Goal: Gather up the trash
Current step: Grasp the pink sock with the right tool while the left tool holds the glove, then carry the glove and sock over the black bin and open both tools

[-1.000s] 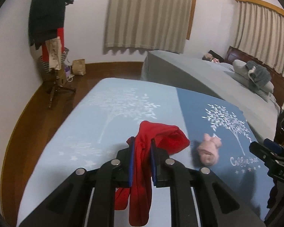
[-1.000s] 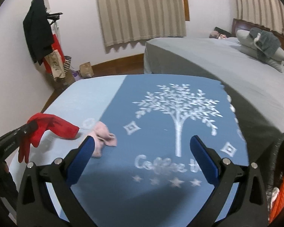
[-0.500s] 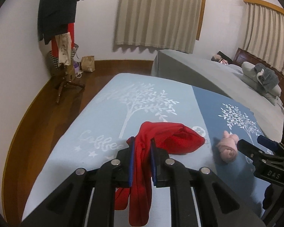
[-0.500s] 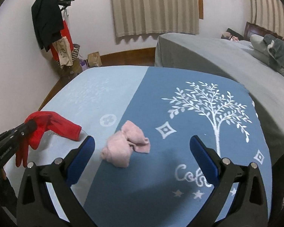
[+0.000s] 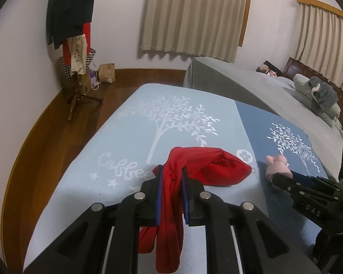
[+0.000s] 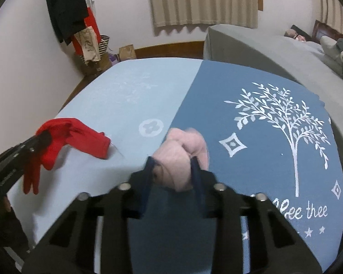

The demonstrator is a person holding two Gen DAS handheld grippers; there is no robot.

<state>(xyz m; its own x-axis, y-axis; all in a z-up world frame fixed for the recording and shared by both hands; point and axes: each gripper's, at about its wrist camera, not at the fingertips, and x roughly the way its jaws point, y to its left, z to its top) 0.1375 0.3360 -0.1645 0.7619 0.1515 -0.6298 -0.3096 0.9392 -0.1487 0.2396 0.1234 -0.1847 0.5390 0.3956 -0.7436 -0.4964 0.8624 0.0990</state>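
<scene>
While my left gripper (image 5: 170, 190) keeps its jaws closed on the red cloth (image 5: 203, 169), my right gripper (image 6: 172, 171) has the pink cloth (image 6: 183, 153) between its jaws, and these jaws are closing on it now; the blue pads already touch both sides of the bundle. The red cloth hangs down between the left jaws, and its other end lies on the light blue half of the blanket (image 5: 130, 132) that covers the bed. In the right wrist view I see the same red cloth (image 6: 77, 137) at the left, with two loose ends hanging below the left gripper (image 6: 42, 137). The pink cloth sits on the line where the light blue half meets the dark blue half (image 6: 251, 118), just beside a white flower print. In the left wrist view the pink cloth (image 5: 277, 164) is right of the red one, with the right gripper (image 5: 283, 179) on it. Behind are a grey bed (image 5: 251, 86), beige curtains (image 5: 194, 16) and a coat stand (image 5: 74, 45) in the corner.
</scene>
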